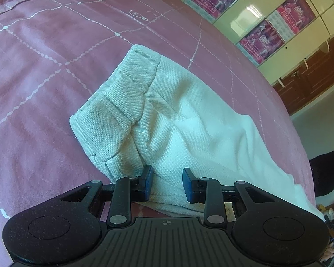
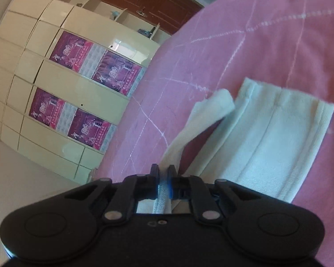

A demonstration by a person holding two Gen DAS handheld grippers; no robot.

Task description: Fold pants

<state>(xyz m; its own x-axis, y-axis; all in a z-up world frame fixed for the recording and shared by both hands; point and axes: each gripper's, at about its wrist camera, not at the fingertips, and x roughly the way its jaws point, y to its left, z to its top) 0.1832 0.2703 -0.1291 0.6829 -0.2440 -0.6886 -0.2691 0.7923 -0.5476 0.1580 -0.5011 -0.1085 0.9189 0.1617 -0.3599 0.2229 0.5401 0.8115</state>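
White textured pants lie on a pink bedspread. In the left wrist view the gathered waistband is bunched at the near left and the cloth runs off to the right. My left gripper is open just over the cloth's near edge, its blue pads apart with nothing pinched. In the right wrist view my right gripper is shut on a hem edge of the pants and holds that strip lifted. The other pant leg lies flat on the bed to the right.
The pink bedspread with white stitched lines spreads around the pants. A cream wardrobe with purple posters stands past the bed edge. A brown cabinet and floor lie beyond. A dark object sits at the bed's right edge.
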